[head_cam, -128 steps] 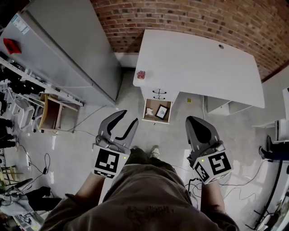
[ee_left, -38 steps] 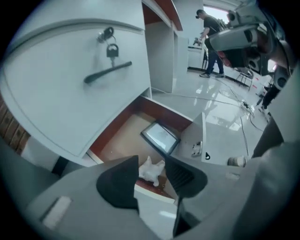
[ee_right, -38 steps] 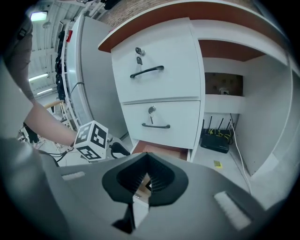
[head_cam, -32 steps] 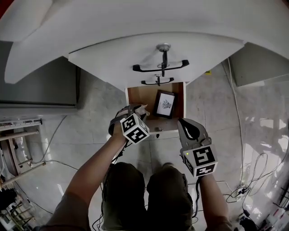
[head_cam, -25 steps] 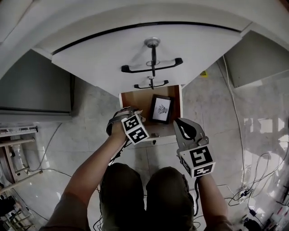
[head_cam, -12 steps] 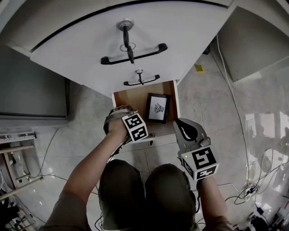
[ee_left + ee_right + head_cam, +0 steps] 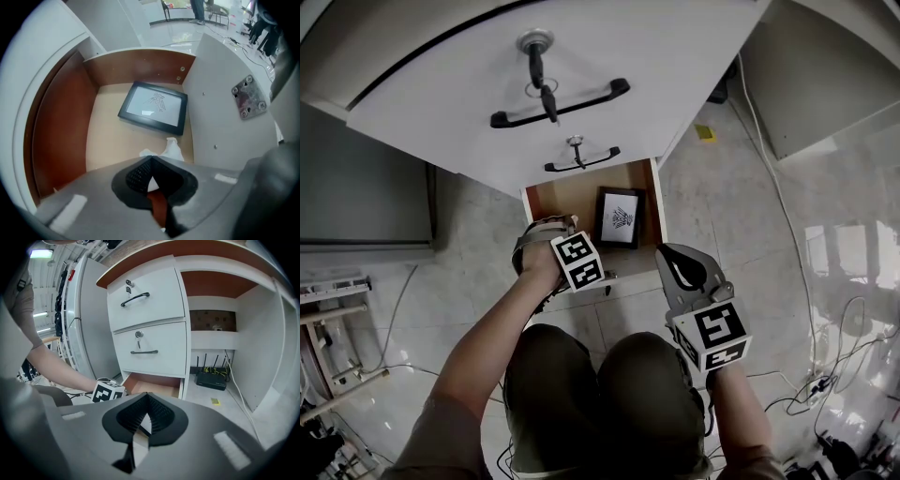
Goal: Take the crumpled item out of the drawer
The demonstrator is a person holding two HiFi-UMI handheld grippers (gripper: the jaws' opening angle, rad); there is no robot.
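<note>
The bottom drawer (image 7: 573,195) is pulled open, its floor bare wood. A black picture frame (image 7: 620,217) lies flat on its right side. In the head view my left gripper (image 7: 551,225) reaches into the drawer's front left corner. In the left gripper view the jaws (image 7: 150,158) are closed together, and white crumpled paper (image 7: 172,149) sticks out just past the tips and shows between them. The frame (image 7: 153,107) lies beyond it. My right gripper (image 7: 669,253) hangs shut and empty outside the drawer's front right; its tips (image 7: 147,395) meet.
Two closed white drawers with black handles and keys, upper (image 7: 561,103) and middle (image 7: 581,159), overhang the open one. A black router (image 7: 212,379) sits on the floor under the desk at the right. Cables (image 7: 783,234) trail across the floor. A grey cabinet (image 7: 356,187) stands at the left.
Five seconds ago I stood back with the left gripper open. Now I crouch at the drawer with the left gripper shut inside it. The paper, seen beside it a second ago, is hidden in the head view.
</note>
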